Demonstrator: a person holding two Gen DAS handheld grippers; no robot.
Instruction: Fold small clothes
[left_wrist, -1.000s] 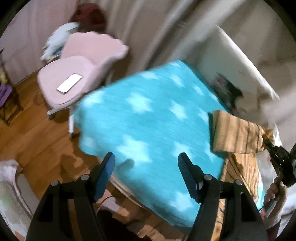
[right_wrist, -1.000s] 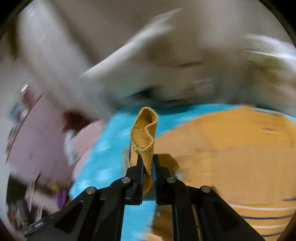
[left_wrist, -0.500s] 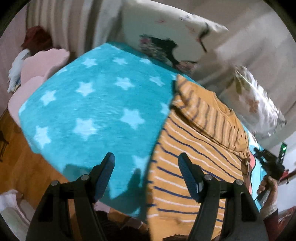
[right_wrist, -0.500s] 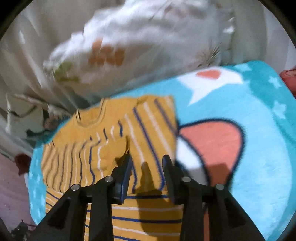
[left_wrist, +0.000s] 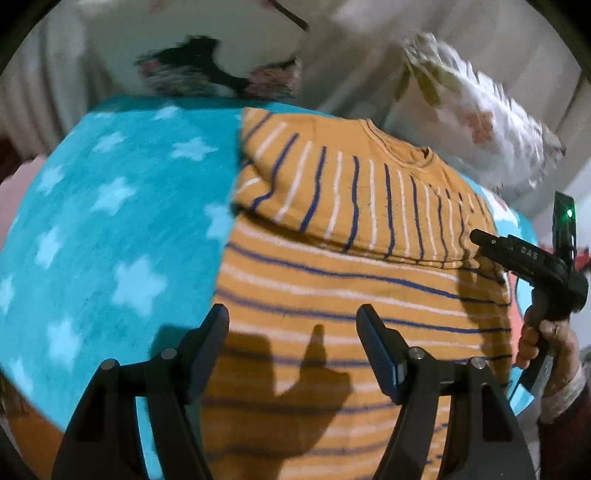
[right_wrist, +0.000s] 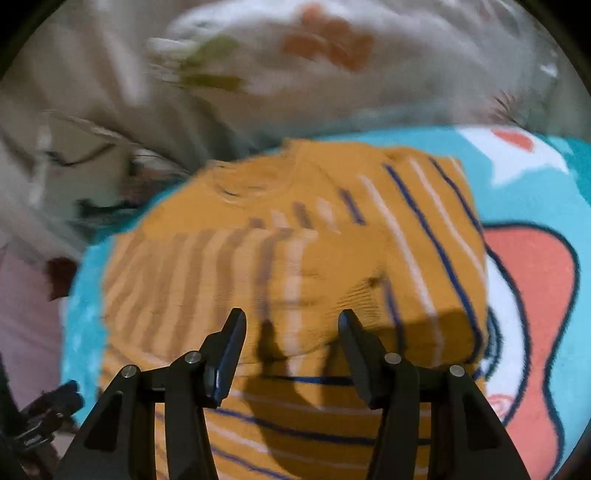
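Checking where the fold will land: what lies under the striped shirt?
The striped shirt lies on a turquoise blanket with stars. Whatever is beneath the blanket is covered.

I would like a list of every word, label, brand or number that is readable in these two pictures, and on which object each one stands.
"DAS": pale letters on the black body of the right gripper, seen from the left wrist camera. More may stand before them, but that part is too blurred to read.
No other text is readable. The striped sweater, the star blanket and the pillows carry only patterns and drawings.
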